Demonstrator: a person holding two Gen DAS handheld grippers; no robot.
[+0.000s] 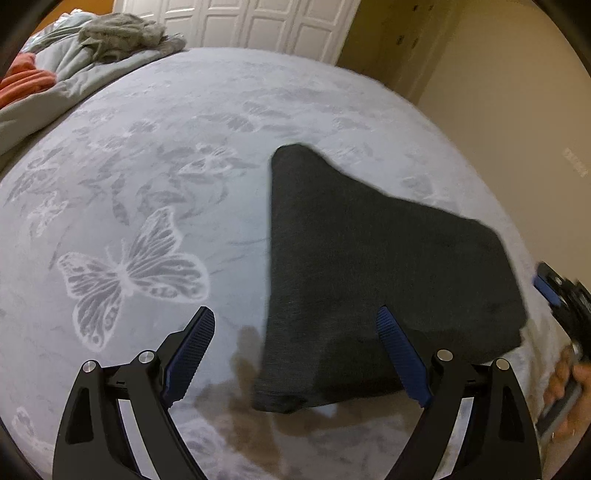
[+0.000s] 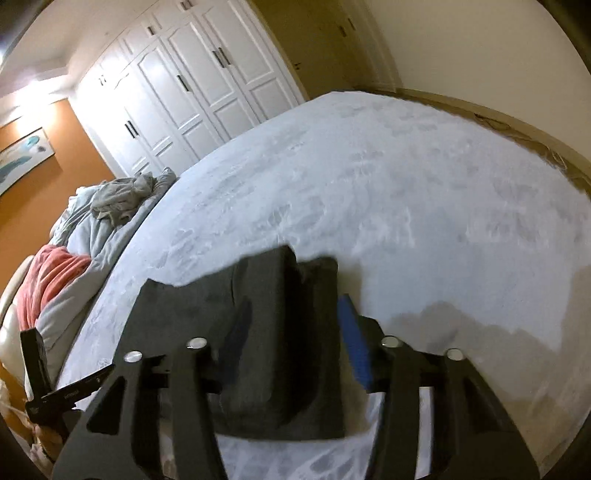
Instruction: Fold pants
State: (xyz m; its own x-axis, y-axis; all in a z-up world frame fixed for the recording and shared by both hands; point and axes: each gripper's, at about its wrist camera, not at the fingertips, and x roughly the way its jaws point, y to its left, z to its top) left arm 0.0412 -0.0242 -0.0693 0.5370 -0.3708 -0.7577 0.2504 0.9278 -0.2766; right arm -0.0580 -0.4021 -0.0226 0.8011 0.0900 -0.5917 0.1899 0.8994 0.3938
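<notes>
The dark grey pants (image 1: 369, 254) lie folded into a compact stack on the pale butterfly-print bedspread (image 1: 147, 184). My left gripper (image 1: 295, 321) is open above the near left edge of the stack, its right finger over the fabric, holding nothing. My right gripper shows at the far right of the left wrist view (image 1: 554, 291). In the right wrist view the right gripper (image 2: 291, 328) is open, its fingers either side of the near end of the pants (image 2: 273, 350). The view is blurred, and I cannot tell whether the fingers touch the fabric.
Rumpled grey bedding (image 1: 122, 33) and an orange blanket (image 1: 22, 81) lie piled at the far left of the bed. White wardrobe doors (image 2: 192, 88) stand behind. The bed's right edge (image 2: 535, 147) runs along a cream wall.
</notes>
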